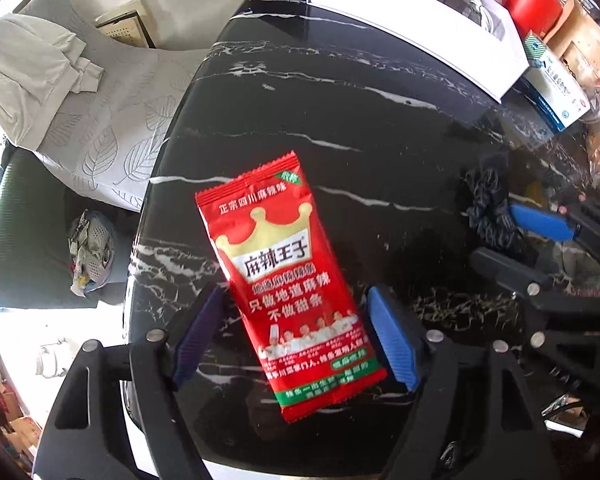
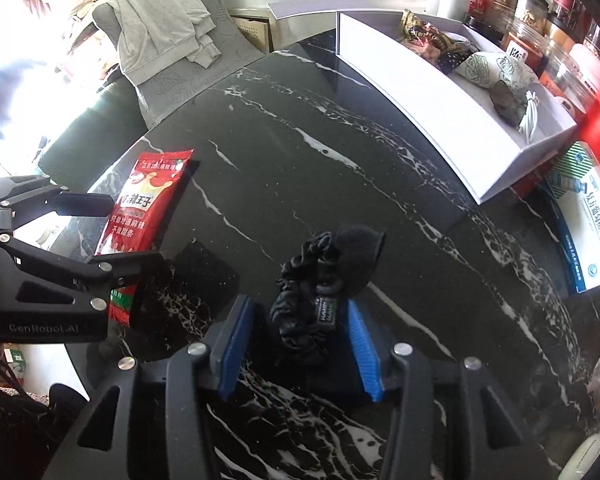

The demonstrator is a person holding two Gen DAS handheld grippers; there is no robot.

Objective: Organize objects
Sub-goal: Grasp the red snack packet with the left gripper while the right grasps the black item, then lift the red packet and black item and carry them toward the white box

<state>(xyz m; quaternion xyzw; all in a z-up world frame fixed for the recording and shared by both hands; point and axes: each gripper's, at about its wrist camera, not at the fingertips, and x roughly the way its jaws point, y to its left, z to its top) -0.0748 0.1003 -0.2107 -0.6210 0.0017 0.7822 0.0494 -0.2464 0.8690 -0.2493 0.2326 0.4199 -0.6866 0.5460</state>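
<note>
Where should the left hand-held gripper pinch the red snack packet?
Across the red snack packet's lower half, pinching its two long edges from above. It lies flat on the black marble table, already between the open left hand-held gripper's fingers.

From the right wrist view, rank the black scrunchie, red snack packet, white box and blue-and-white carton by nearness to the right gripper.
1. Black scrunchie, between the right gripper fingers.
2. Red snack packet, to the left, by the left gripper.
3. Blue-and-white carton, far right.
4. White box, ahead at the table's back.
</note>
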